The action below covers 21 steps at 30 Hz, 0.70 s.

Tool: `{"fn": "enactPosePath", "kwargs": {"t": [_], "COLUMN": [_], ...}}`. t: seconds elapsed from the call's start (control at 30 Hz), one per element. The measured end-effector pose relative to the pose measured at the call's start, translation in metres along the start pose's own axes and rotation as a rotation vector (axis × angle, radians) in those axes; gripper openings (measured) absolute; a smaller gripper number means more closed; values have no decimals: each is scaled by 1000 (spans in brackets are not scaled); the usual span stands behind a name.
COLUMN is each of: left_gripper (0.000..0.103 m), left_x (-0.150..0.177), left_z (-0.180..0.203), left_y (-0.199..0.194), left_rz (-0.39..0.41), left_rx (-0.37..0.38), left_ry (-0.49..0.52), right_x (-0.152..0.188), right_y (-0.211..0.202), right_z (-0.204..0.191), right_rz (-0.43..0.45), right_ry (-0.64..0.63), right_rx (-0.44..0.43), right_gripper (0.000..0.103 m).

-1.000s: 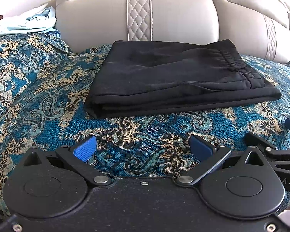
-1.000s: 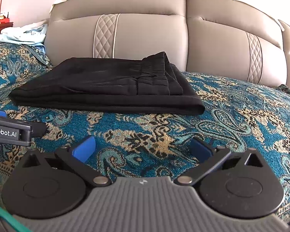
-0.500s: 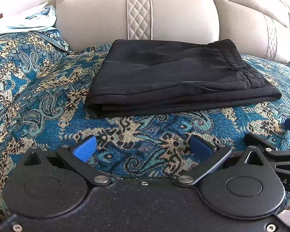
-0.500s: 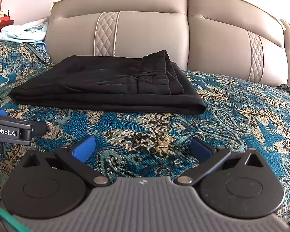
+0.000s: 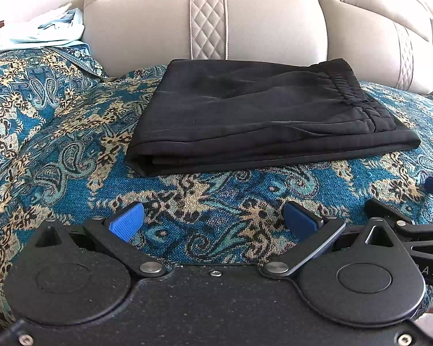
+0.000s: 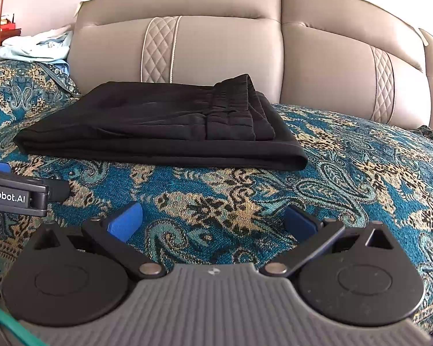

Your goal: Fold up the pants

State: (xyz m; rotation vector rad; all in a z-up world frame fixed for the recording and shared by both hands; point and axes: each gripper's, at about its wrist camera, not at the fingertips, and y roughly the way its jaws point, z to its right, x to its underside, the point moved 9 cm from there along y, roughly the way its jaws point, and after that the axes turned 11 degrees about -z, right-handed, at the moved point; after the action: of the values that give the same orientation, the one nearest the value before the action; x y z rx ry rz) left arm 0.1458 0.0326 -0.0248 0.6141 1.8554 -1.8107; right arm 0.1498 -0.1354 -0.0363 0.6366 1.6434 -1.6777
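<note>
Paisley teal-and-gold bedspread (image 5: 57, 132) over a bed, with a beige padded headboard (image 5: 245, 26) behind. Black pants (image 5: 262, 115) are seen folded into a compact, layered rectangle, resting flat on the bedspread just short of the headboard. The elastic waistband (image 5: 349, 86) is stacked on top at the right end; the thick fold edge is turned toward both cameras. The long axis is judged to run left to right, across the line of both grippers.

The left gripper (image 5: 215, 219) is held low over the bedspread, fingers spread wide and holding nothing; the pants lie ahead of it, clear of contact. The right gripper (image 6: 213, 219) is likewise released and empty, with the pants ahead and to its left (image 6: 158, 124). The two grippers sit side by side, each showing at the edge of the other's view. The left gripper is judged the more squarely aligned with the bundle.

Compared with a second ago, the pants are unchanged in shape and placing; only a slight drift of both views is noted. The fold is judged complete.

A pale blue garment (image 5: 43, 33) lies crumpled at far left.
</note>
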Motion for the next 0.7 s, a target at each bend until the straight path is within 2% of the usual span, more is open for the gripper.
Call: {"fn": "enactPosePath", "kwargs": {"t": [0.7], "left_gripper": [103], "left_x": [0], "left_z": [0], "left_y": [0], "left_rz": [1], "left_rx": [-1], "left_ry": [0], "right_x": [2], "right_y": [0], "right_z": [1], "right_rz": [-3], "right_ry": [-5], "right_rx": [-5], "right_gripper": [103]}}
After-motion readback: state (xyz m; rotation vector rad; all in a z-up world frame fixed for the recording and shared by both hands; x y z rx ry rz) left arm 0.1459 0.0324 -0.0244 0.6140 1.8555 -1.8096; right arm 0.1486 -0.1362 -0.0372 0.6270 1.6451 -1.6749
